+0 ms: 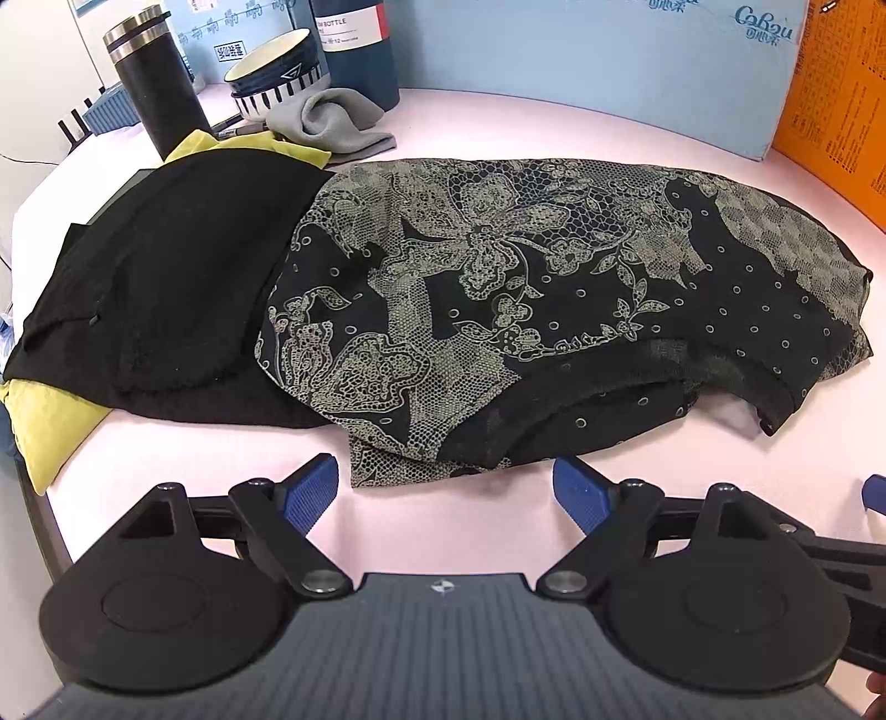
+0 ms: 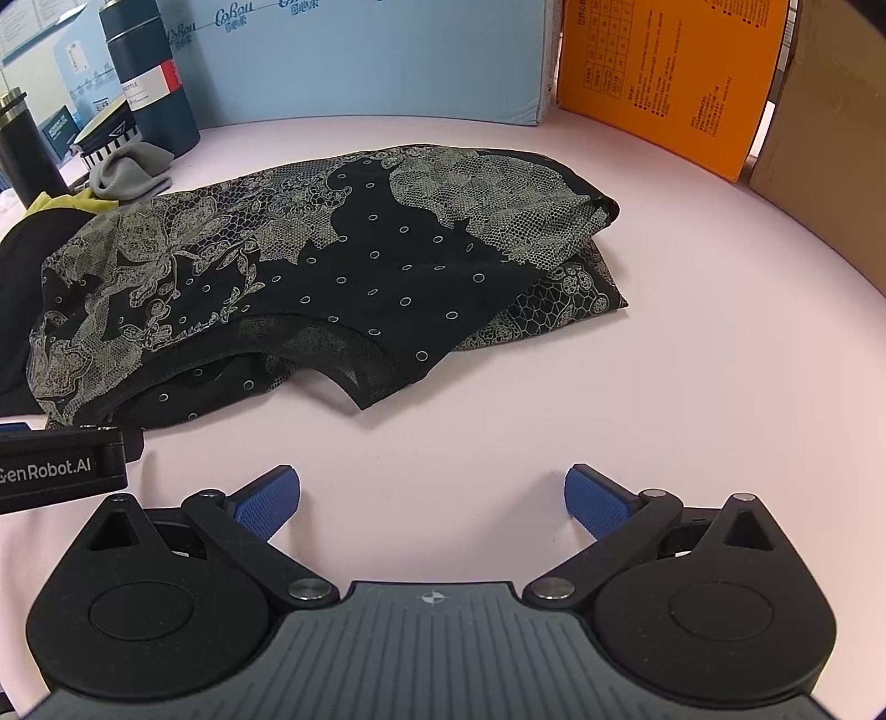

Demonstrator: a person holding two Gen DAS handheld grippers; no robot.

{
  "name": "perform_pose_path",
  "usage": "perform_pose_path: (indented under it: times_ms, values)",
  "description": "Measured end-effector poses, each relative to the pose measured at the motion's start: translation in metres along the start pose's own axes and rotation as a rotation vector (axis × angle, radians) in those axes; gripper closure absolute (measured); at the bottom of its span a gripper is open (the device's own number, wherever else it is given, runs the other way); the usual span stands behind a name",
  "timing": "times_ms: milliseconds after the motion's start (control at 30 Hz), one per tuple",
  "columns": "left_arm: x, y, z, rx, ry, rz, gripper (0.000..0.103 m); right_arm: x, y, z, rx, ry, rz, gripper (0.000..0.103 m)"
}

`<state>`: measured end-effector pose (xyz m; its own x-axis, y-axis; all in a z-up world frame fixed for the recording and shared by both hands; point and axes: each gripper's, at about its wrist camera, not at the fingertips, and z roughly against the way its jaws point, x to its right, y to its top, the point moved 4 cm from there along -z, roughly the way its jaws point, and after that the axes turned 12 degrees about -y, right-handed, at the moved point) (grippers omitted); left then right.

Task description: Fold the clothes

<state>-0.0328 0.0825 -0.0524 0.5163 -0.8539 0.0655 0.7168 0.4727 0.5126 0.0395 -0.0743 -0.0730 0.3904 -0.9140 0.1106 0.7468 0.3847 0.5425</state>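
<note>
A black top with a pale lace and dot print (image 1: 526,288) lies folded on the pink table; it also shows in the right wrist view (image 2: 332,260), with its neckline toward me. To its left lies a folded plain black garment (image 1: 166,277) on a yellow-green one (image 1: 44,432). My left gripper (image 1: 446,487) is open and empty, just short of the printed top's near edge. My right gripper (image 2: 432,498) is open and empty over bare table, nearer than the top. The left gripper's body (image 2: 55,471) shows at the left edge of the right wrist view.
At the back left stand a black steel tumbler (image 1: 158,83), a striped bowl (image 1: 277,72), a dark bottle (image 1: 360,50) and a grey cloth (image 1: 332,122). A blue carton (image 1: 609,55) and an orange box (image 2: 664,72) wall the back. A brown box (image 2: 830,138) stands at the right.
</note>
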Motion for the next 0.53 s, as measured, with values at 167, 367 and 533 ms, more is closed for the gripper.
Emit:
perform_pose_path:
  times_ms: [167,367,533]
  values:
    - [0.000,0.002,-0.001,0.004,0.007,0.002,0.020,-0.002,-0.002,0.000,0.007,-0.006,0.025,0.000]
    - [-0.010,0.002,0.004,0.037,0.029,0.027,0.020,0.000,-0.004,0.000,0.032,0.005,0.037,0.000]
    - [-0.032,-0.010,0.014,0.043,0.033,0.080,0.019,0.022,-0.002,0.005,0.153,0.137,-0.109,0.000]
